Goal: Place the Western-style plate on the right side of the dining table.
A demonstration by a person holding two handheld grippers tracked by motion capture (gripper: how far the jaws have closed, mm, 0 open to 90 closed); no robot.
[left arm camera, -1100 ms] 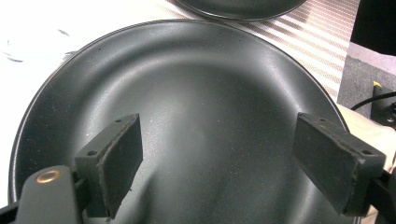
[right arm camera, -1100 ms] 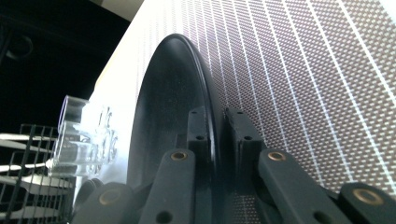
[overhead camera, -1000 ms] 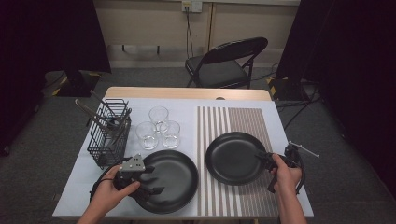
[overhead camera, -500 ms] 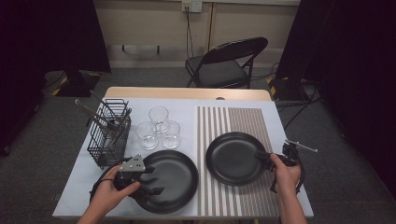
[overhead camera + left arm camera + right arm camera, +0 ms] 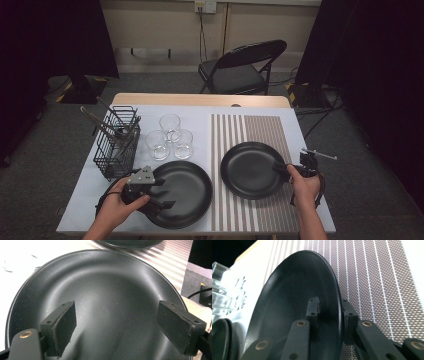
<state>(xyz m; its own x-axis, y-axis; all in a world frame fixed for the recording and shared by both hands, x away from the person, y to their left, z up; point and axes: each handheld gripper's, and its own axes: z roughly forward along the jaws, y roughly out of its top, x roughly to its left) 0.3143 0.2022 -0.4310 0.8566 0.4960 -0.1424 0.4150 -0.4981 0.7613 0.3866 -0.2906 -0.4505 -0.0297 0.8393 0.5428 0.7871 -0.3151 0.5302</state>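
Two black plates lie on the table in the high view: the right plate (image 5: 251,170) sits right of centre on the striped placemat (image 5: 252,131), and the left plate (image 5: 180,193) sits at lower centre on the white table top (image 5: 150,107). The right gripper (image 5: 281,168) stands at the right plate's right rim; in the right gripper view the rim (image 5: 334,290) runs between the two jaws, which have just been opening, with a slim gap showing at the inner pad, so the clamp looks released. The left gripper (image 5: 162,194) hovers over the left plate's near-left part, its jaws spread wide and grasping nothing, the plate's dark face (image 5: 107,295) lying between them. Three clear glasses (image 5: 169,137) cluster above the left plate. One black wire basket (image 5: 119,142) with utensils stands at the left. One folding chair (image 5: 245,67) waits beyond the table's far edge
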